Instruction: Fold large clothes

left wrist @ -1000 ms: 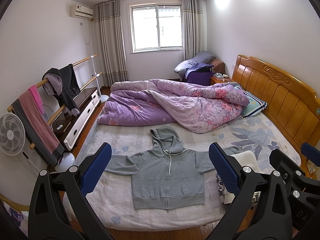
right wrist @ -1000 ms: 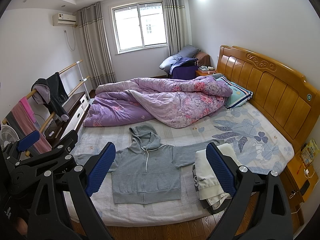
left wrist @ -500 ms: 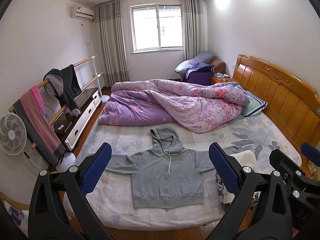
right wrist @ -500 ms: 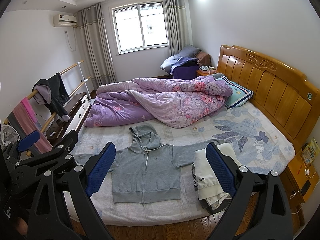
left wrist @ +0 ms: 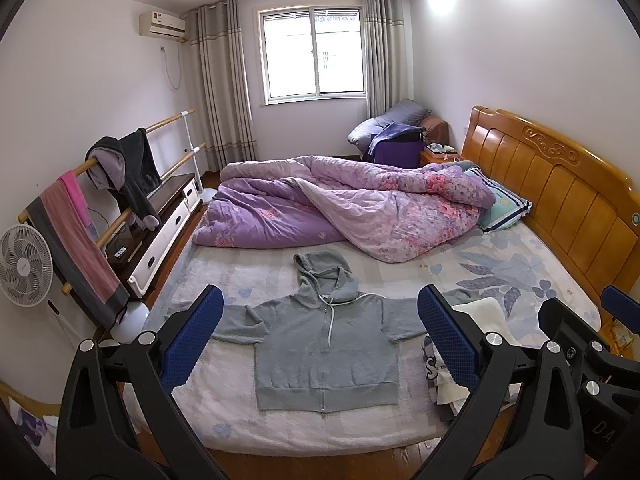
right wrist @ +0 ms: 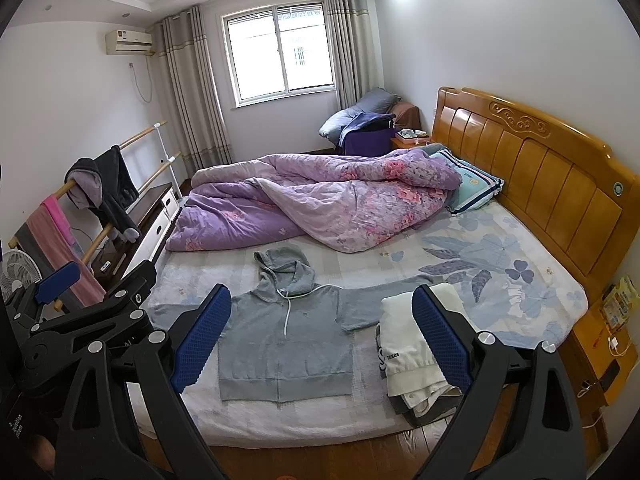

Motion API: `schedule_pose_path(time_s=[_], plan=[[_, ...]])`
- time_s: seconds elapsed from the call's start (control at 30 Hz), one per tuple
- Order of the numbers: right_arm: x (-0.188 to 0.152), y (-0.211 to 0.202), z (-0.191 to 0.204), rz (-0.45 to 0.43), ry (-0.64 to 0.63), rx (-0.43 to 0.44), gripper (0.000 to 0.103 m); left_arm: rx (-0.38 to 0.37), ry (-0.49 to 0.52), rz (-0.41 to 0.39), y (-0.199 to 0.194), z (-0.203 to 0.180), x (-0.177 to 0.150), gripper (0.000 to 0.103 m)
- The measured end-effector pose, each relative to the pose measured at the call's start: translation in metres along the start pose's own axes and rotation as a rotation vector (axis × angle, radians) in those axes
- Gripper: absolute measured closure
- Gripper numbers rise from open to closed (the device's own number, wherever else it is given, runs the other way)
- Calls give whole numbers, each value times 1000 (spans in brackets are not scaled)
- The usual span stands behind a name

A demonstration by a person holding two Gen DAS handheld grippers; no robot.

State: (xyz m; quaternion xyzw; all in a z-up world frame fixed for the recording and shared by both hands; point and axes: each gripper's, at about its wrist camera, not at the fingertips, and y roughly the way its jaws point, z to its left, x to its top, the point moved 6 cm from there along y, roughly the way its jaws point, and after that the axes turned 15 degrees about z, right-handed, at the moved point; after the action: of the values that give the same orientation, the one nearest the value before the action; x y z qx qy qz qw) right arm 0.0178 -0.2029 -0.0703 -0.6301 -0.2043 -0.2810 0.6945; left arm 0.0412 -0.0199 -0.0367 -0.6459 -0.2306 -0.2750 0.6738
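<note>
Clearly both the left claw (left wrist: pixel 318 338) and the right claw (right wrist: pixel 320 332) gape wide, empty. Low at frame centre, the grey hoodie (left wrist: pixel 326 344) lies flat on the bed (left wrist: pixel 520 264): soft, light, floppy; probably best pinched at a sleeve cuff.

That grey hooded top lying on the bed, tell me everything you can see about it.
The grey hoodie looks like soft fleecy knit, with a front zip, white drawstrings, a ribbed hem band and a tiny mark on the chest. It lies flat, front up, on the bed near the foot edge, sleeves spread out sideways, hood pointing toward the purple quilt without touching it. Its sleeve toward the headboard reaches the stack of folded clothes. Neither pair of tongs touches it.
</note>
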Motion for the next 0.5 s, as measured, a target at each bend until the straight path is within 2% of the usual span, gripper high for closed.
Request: schedule_pose_path(time_s=[0.17,0.5], plan=[[-7,3,-6,6,-1,4,15,4,-1,7,-16,-21,-11,5],[-15,9,-6,32,-3,39,15,34,-7,25,-9,-25,-18,5]])
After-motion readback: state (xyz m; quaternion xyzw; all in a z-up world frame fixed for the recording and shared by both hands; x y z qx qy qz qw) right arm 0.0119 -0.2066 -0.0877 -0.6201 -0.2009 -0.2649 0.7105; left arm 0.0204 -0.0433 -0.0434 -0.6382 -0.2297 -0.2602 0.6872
